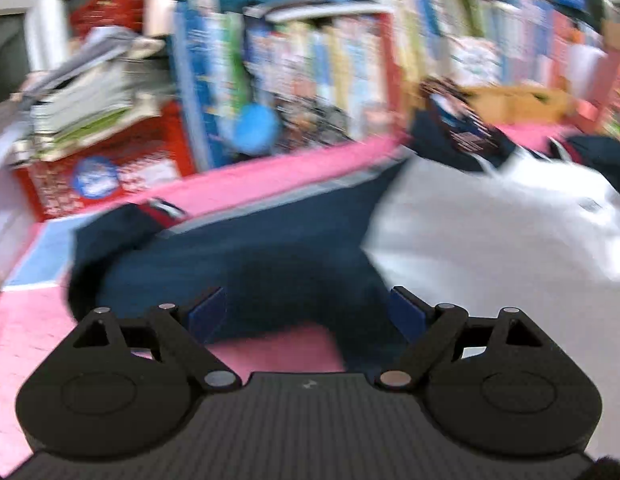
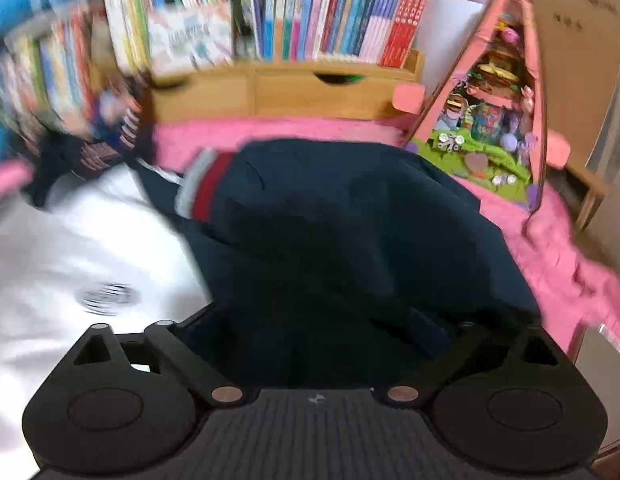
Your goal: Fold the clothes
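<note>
Garment: a navy and white jacket (image 1: 270, 248) lies spread on a pink blanket (image 1: 278, 168), its white body panel toward the middle and a navy sleeve out to each side; the right wrist view shows the other sleeve (image 2: 350, 240) bunched, with a red and grey striped cuff (image 2: 202, 188).
Surroundings: a row of books (image 2: 310, 8) and a pink toy house (image 2: 494, 112) stand behind the blanket, well clear of the cloth.
Left gripper (image 1: 306, 312): fingers spread wide, blue pads visible on both sides, over the lower edge of the navy sleeve; nothing is between them.
Right gripper (image 2: 322, 332): its linkages stand wide, but the fingertips are lost in dark cloth, so whether it grips the sleeve cannot be told.
Handling, as a judgement: the fabric looks soft, light and limp, smooth enough to slide on itself; it will sag and drag instead of holding a shape.
Where to take hold: at a hem, cuff or seam edge, where the layers are doubled and firmer, pinching both layers together.
Risk: a shallow pinch on one layer would likely slip or pull the blanket along.
Sharpness: both views are motion-blurred, so fine folds are unclear.
</note>
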A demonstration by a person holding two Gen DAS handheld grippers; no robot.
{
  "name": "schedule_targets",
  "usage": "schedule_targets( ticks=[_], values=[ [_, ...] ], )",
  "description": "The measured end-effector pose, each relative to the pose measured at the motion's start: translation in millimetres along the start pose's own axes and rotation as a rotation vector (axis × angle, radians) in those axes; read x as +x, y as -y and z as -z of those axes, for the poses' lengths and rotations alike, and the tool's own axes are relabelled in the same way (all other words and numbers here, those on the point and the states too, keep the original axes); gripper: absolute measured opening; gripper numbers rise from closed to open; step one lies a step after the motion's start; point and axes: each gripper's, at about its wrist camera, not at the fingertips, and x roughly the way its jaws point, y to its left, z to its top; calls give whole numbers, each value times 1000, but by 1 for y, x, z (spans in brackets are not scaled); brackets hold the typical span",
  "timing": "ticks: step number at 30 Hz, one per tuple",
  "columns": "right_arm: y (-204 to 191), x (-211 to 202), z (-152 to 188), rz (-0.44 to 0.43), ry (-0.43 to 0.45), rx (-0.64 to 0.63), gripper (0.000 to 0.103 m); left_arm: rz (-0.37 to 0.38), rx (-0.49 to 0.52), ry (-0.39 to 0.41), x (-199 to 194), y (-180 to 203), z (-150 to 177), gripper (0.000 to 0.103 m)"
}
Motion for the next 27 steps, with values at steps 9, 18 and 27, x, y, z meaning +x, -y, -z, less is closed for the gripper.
schedule_targets(
  ticks=[9,18,27],
  values=[
    [-117,-104,118,-381,231,-461,98,208,74,56,-61,63,55,89],
    [-101,-98,165,-517,181,-460,102,140,4,41,-91,35,110,99],
    [60,-118,150,54,132,22,97,55,-10,13,-114,13,109,96]
  ],
)
